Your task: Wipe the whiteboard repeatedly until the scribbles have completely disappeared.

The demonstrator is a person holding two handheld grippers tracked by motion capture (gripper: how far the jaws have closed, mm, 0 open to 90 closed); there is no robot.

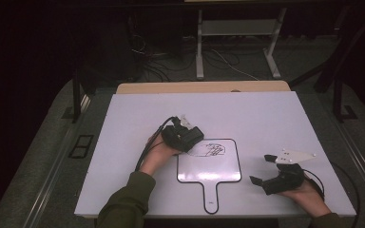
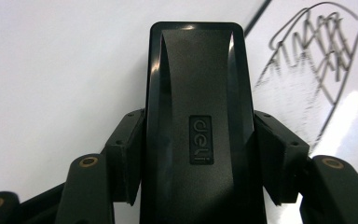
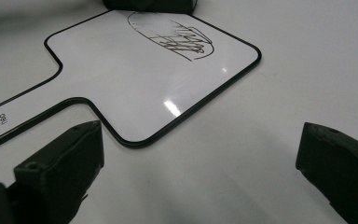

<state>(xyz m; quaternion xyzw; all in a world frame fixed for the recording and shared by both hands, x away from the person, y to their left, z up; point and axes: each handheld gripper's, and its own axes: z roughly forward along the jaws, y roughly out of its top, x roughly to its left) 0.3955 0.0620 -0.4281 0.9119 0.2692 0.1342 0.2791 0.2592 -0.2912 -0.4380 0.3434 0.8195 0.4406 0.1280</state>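
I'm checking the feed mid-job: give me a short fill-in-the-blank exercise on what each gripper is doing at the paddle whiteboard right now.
1. The left gripper is shut on a black ___ marked "deli".
2. The right gripper rests beside the whiteboard with its jaws ___.
3. The scribbles sit on the end of the whiteboard far from its ___.
4. The whiteboard's outline is coloured ___.

Missing words: eraser; open; handle; black

Open tabletop [image 1: 266, 118] beyond, left and right of the board [image 1: 209, 164]. Blocked at the board's upper left corner by the left gripper [image 1: 185, 137] with its eraser [image 2: 198, 116]; right gripper [image 1: 266, 173] parked just right of the board.
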